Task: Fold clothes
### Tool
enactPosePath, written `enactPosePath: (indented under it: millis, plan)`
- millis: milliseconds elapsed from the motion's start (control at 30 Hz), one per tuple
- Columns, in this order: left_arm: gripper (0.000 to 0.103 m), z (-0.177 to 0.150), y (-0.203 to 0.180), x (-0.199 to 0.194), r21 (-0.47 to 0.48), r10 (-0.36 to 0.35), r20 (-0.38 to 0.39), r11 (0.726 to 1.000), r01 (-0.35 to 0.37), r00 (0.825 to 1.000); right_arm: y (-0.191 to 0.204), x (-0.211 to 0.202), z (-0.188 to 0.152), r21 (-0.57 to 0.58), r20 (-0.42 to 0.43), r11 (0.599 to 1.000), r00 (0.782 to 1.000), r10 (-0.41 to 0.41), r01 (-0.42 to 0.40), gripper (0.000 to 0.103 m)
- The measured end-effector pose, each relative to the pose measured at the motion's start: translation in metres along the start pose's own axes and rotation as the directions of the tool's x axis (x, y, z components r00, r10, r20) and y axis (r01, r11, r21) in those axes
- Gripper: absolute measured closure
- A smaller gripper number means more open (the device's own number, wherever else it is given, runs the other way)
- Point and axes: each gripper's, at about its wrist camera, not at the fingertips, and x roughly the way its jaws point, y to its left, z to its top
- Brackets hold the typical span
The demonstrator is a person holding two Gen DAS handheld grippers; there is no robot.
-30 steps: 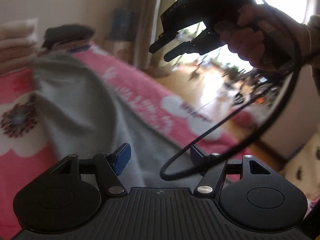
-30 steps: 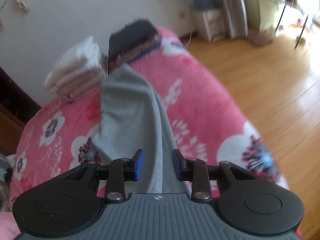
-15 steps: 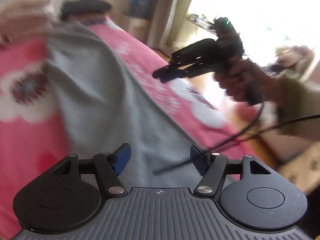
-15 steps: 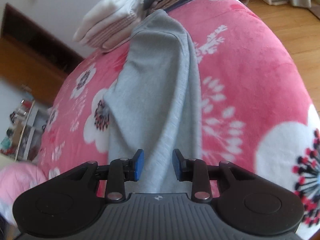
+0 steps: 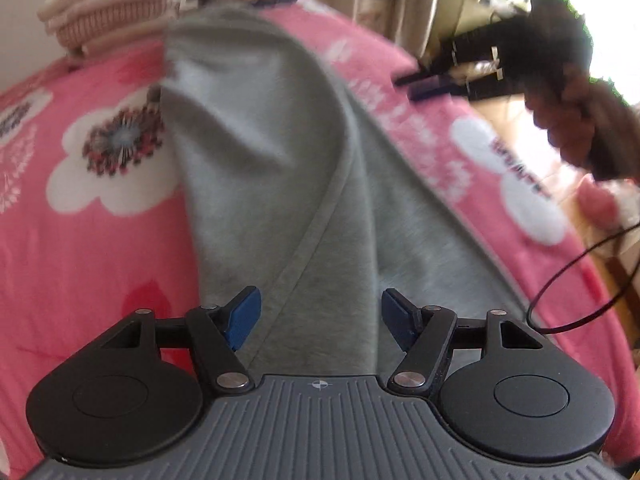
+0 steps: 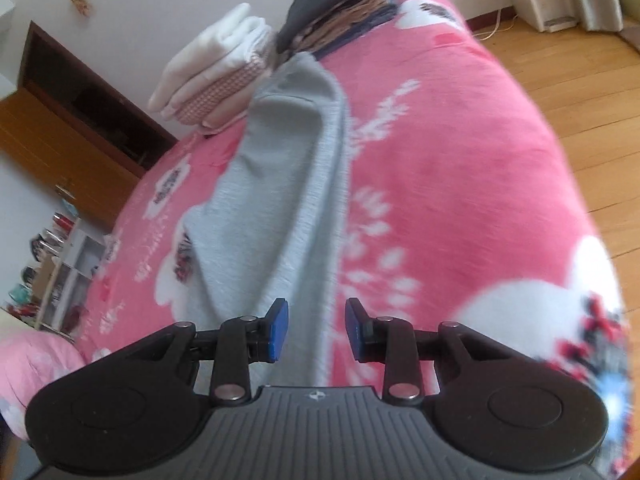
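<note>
Change: both grippers have dropped toward the bed (image 6: 460, 160).
Garment (image 5: 280, 160): lies flat, directly ahead of both.
Left gripper (image 5: 320, 320): released, empty.
Right gripper (image 6: 316, 328): released, empty.
Meaning: next grasp looks imminent.

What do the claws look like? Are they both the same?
Yes. Each claw, left and right, has a ribbed grey body, two round black discs, black arms with silver bolts, and blue fingertips. A thin black cable loops beside them.

Left gripper (image 5: 318, 316) angled down, jaws wide apart, nothing between pads. Right gripper (image 6: 316, 330) angled down, jaws narrowly parted, empty; right hand (image 5: 576, 128) wraps its handle.
</note>
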Motion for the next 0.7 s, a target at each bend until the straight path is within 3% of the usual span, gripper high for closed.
enactPosePath:
  millis: [133, 300, 400, 467, 533, 700]
  plan:
    - [0.048, -0.007, 0.006, 0.013, -0.036, 0.01, -0.029, 0.999, -0.011, 1.0, 0.006, 0.038, 0.023, 0.049, 0.001, 0.999, 1.0, 0.021, -0.021, 0.07]
    - [0.064, -0.016, -0.003, 0.011, -0.003, -0.008, -0.035, 1.0, 0.008, 0.999, 0.004, 0.077, 0.039, 0.095, -0.021, 0.995, 0.999, -0.031, 0.032, 0.07]
    - [0.089, -0.02, -0.017, 0.012, 0.042, -0.001, -0.008, 0.999, 0.001, 1.0, 0.001, 0.093, 0.042, 0.112, -0.026, 0.992, 0.998, -0.058, 0.06, 0.071]
    - [0.102, -0.022, -0.026, 0.013, 0.077, 0.011, 0.012, 0.997, -0.012, 1.0, 0.002, 0.099, 0.042, 0.097, -0.014, 0.993, 0.997, -0.072, 0.073, 0.08]
    - [0.103, -0.023, -0.034, 0.013, 0.092, 0.018, 0.035, 0.996, -0.021, 0.999, 0.004, 0.102, 0.04, 0.079, 0.003, 0.994, 0.997, -0.081, 0.081, 0.097]
    - [0.103, -0.019, -0.041, -0.005, 0.093, -0.018, 0.083, 0.996, 0.01, 0.996, 0.011, 0.091, 0.037, 0.037, 0.059, 0.997, 0.995, -0.075, 0.073, 0.1]
